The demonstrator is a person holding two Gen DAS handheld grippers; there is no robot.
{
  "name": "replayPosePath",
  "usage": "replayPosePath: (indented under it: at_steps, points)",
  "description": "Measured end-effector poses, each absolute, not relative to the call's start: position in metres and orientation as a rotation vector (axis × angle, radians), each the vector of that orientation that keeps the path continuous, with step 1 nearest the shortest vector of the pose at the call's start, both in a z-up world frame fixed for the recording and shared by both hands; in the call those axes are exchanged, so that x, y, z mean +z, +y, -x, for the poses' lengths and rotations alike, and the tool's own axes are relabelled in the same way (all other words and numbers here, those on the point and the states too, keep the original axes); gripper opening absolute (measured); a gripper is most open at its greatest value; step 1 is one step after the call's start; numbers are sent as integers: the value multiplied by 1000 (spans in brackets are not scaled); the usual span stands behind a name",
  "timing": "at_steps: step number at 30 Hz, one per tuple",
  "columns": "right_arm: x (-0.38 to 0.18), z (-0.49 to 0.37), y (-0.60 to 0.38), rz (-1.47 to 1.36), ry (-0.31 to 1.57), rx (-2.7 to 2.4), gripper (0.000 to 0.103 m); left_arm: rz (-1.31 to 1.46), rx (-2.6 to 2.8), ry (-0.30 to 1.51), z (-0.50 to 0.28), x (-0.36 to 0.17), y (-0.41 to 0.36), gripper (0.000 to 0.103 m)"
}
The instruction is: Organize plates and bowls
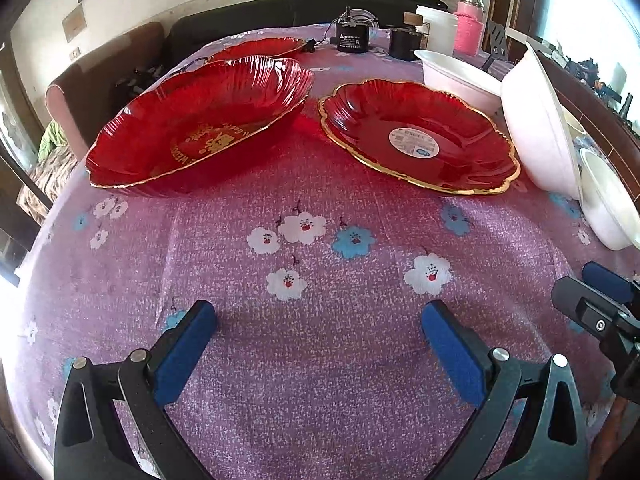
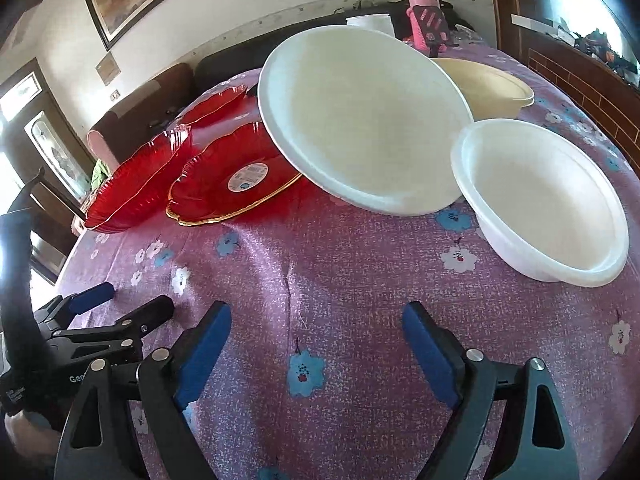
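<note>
Three red glass plates lie on the purple flowered tablecloth (image 1: 320, 360): a large one (image 1: 200, 120) at left, a gold-rimmed one with a round label (image 1: 420, 136) at centre, a third (image 1: 256, 48) behind. A big white bowl (image 2: 360, 120) leans tilted on the gold-rimmed plate (image 2: 236, 184). A smaller white bowl (image 2: 544, 200) stands at right, a cream bowl (image 2: 488, 88) behind. Another white bowl (image 1: 456, 76) stands farther back. My left gripper (image 1: 320, 320) is open and empty near the table's front. My right gripper (image 2: 316, 320) is open and empty beside it.
At the table's far end stand a pink bottle (image 1: 470, 26), a white container (image 1: 438, 28), a black cylinder (image 1: 352, 38) and a dark jar (image 1: 406, 40). A dark sofa (image 1: 280, 12) runs behind the table. A wooden cabinet (image 2: 580, 80) is at right.
</note>
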State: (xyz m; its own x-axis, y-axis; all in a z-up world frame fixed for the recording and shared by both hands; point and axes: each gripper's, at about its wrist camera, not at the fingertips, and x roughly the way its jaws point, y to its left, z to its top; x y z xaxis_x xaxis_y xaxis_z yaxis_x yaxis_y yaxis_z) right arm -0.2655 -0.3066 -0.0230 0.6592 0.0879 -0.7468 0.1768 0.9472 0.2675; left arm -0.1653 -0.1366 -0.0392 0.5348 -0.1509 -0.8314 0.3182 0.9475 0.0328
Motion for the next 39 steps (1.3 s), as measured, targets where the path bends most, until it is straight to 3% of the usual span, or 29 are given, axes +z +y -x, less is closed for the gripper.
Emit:
replayPosePath:
  at_steps: [15,20,32,39]
  points:
    - [-20,270,-319,-399,841,23,95,-153,-297,988,170,-37,-126,103]
    - [-21,274,-326,-445,813,48,95,7,-308,980,177,-32,-97,103]
    - [-17,281,-320,-436,831,90,100,97,-340,930,187,-15,-39,103]
    - [23,285,-277,-289,761,240,99,154,-245,868,174,15,17,103]
